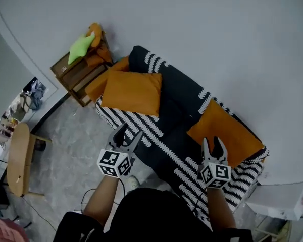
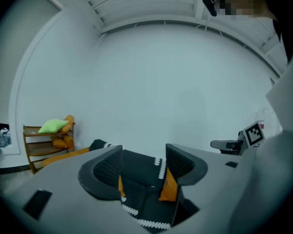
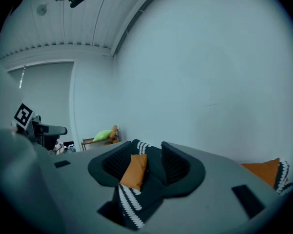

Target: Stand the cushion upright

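A sofa with a black cover with white stripes [image 1: 177, 115] bears two orange cushions. The left cushion [image 1: 131, 92] [image 3: 135, 172] leans against the backrest. Flat on the seat at the right end lies the other cushion [image 1: 224, 132] [image 3: 263, 172]. My left gripper [image 1: 131, 131] [image 2: 141, 155] hovers open in front of the sofa, short of the left cushion, holding nothing. My right gripper [image 1: 212, 141] [image 3: 146, 152] hangs open just before the flat cushion's near edge, apart from it. Slivers of orange cushion [image 2: 168, 186] show beyond the left jaws.
A wooden shelf [image 1: 73, 74] with a green star-shaped pillow [image 1: 82, 46] and orange things stands left of the sofa. A wooden stool [image 1: 17, 158] is at the far left on the grey floor. A white box [image 1: 280, 200] sits at the lower right. A pale wall runs behind the sofa.
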`<state>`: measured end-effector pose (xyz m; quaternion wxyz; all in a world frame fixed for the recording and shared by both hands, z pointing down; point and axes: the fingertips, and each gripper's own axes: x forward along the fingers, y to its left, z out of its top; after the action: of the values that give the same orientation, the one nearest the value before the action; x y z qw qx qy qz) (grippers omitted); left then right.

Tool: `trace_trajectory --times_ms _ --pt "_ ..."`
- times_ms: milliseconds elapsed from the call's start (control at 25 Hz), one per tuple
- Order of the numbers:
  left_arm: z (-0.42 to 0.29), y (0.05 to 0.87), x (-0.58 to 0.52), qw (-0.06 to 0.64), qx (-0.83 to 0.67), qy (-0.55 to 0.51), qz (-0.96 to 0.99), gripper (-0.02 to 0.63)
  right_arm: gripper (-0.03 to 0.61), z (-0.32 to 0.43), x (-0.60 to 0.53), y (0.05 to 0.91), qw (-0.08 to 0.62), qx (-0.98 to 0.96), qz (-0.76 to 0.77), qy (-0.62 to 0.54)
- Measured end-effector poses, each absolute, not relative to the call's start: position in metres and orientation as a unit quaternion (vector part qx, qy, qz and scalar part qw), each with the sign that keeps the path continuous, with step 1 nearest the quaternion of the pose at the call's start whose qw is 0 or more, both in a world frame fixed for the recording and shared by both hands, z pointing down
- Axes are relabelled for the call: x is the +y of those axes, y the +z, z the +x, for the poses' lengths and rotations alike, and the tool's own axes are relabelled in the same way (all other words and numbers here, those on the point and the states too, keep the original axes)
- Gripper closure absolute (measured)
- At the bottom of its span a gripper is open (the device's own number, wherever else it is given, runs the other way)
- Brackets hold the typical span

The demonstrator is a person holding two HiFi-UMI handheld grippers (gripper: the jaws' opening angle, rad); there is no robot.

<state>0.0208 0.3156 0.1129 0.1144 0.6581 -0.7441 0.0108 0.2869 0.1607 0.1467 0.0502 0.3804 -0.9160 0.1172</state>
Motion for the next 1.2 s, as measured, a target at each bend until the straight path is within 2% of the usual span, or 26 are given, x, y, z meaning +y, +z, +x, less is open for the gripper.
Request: trace_trajectory --times_ms 240,560,800,1200 --pt "-0.101 0.116 0.415 0.112 -0.792 0.011 0.600 0.327 0.372 0.143 0.210 0.137 0.049 -0.941 0.314 0.116" --pt "-0.209 0.101 0.529 0.103 -0.832 0.011 0.545 0.328 0.373 -0.009 0.273 0.136 0.073 -0.961 0.246 0.106" --pt "-0.245 0.110 0.556 0.118 -0.845 -0.013 0.521 0.328 0.374 -0.056 0.293 0.133 0.086 -0.966 0.221 0.102" --pt "-0.308 0.116 0.508 0.125 -0.847 0.007 0.517 0.328 0.376 -0.133 0.236 0.160 0.097 -0.963 0.217 0.131"
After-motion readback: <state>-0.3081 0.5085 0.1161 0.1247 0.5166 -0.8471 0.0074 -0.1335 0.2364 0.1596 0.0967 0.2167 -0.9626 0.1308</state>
